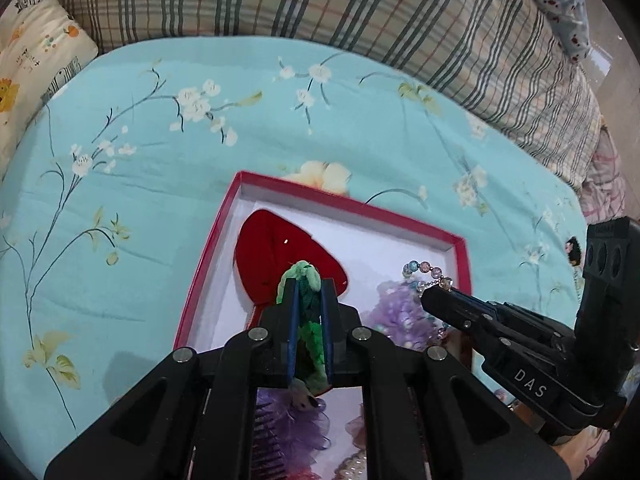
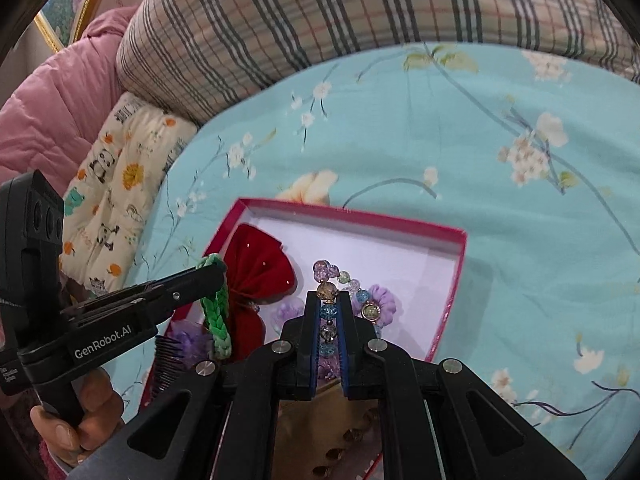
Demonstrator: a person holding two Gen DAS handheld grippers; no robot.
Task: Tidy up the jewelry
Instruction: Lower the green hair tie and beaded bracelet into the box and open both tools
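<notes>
On the left, the left hand-held gripper [image 1: 308, 292] is clenched on a green braided band [image 1: 306, 280] — soft, light, woven stuff that gives under the pads, so a pinch across the braid like this one should hold without slipping. It hangs over the red box [image 1: 208, 256] on the bed, just above the red velvet bow [image 1: 280, 248] lying inside. Two greens in that braid, pale and dark, looped over the fingertips. Moving right — the right hand-held gripper [image 2: 329, 300] is closed tight on a beaded bracelet [image 2: 332, 276]: glassy round beads, pink, amber, blue, strung with small metal links. Hard and slick, I'd say, likely to roll, so gripping between beads is the safer hold. It dangles over the box's white floor, above a purple scrunchie [image 2: 382, 296].
</notes>
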